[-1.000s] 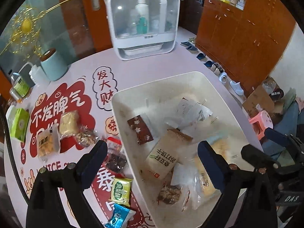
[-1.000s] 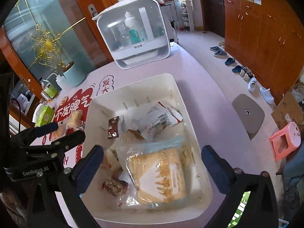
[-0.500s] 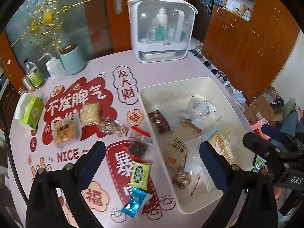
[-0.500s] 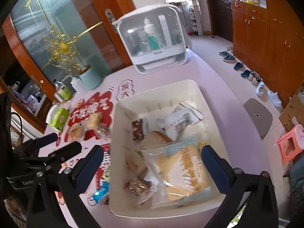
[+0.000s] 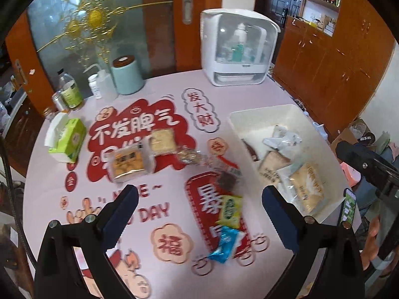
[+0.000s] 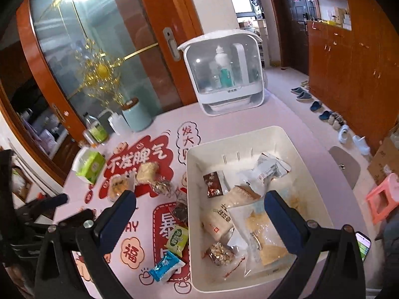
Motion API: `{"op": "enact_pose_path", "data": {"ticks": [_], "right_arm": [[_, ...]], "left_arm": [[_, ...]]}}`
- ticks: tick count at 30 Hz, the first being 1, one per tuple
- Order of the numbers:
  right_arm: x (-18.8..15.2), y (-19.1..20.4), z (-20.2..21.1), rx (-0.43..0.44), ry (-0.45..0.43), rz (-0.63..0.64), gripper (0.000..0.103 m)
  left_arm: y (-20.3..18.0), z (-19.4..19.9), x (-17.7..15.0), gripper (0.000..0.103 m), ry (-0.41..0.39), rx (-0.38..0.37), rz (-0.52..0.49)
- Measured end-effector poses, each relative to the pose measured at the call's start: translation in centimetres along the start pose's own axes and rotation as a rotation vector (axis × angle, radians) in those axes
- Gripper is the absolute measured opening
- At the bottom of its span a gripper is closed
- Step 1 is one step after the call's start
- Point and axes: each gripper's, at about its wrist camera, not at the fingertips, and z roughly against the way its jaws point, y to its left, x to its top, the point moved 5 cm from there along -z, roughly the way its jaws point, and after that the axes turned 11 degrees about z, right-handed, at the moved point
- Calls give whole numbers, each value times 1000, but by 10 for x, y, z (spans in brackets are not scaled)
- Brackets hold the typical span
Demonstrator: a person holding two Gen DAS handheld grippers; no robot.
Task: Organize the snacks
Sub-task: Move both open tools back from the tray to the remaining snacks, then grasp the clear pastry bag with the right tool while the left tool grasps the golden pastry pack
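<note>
A white bin (image 6: 294, 137) on the pink table holds several snack packets, among them a large clear bag of yellow crackers (image 6: 271, 244). It also shows in the left wrist view (image 5: 264, 114). Loose snacks lie left of it: a blue packet (image 5: 224, 244), a green-yellow packet (image 5: 230, 210), a dark packet (image 5: 227, 180) and two cracker packs (image 5: 127, 165). My left gripper (image 5: 199, 214) is open and empty, high above the loose snacks. My right gripper (image 6: 200, 216) is open and empty above the bin's left wall.
A white cabinet-like box (image 5: 237, 52) stands at the table's far edge. A teal canister (image 5: 127, 76), bottles (image 5: 69, 92) and a green tissue box (image 5: 67, 139) stand at the far left. The table's right edge drops to a floor with shoes (image 6: 324, 114) and a pink stool (image 6: 384, 199).
Both grippers have risen and pulled back from the bin. The left wrist view has swung left, from over the bin to over the loose snacks. Both stay open.
</note>
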Motion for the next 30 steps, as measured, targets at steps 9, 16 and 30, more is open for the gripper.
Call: {"op": "enact_pose_path", "data": {"ticks": [9, 16, 30], "right_arm": [[3, 59, -10, -34, 25, 38, 103], [35, 105, -13, -35, -15, 126, 103], [102, 134, -128, 11, 129, 131, 103]], "left_arm": [[75, 17, 4, 99, -22, 29, 21], [116, 31, 28, 99, -75, 82, -61], [137, -35, 89, 99, -71, 6, -321]]}}
